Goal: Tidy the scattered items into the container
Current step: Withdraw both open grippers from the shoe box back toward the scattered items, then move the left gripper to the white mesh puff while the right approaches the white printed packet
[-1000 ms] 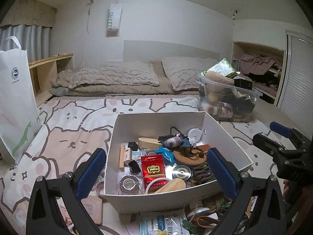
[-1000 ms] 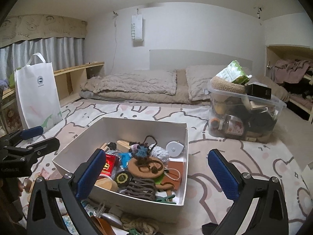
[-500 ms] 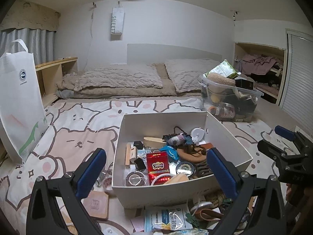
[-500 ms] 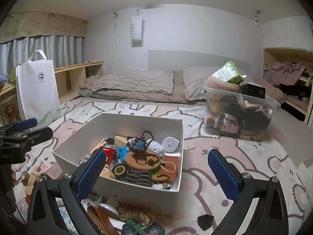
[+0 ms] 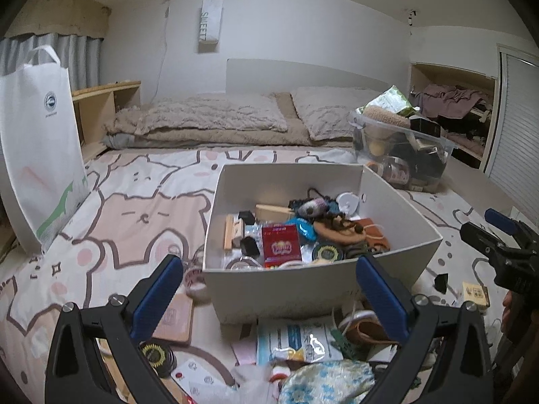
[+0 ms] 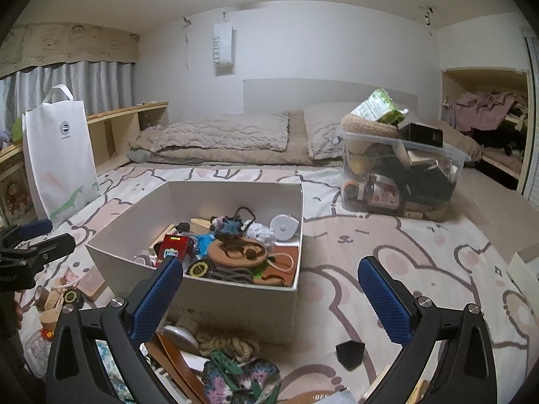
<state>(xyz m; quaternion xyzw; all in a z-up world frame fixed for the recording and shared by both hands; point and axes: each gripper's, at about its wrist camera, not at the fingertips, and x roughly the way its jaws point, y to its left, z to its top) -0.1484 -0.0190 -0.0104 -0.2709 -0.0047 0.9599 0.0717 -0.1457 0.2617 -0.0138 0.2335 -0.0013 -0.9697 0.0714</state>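
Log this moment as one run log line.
phase: between picks | left gripper: open, empty | right gripper: open, empty | white box: part filled | loose items in front of box

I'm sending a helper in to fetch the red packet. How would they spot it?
Start at the white open box in the middle of the cartoon-print bedspread. Look inside, toward its near wall: the red packet lies flat among the clutter, beside a round black tin with a gold label. It is the only bright red, rectangular thing in the box.
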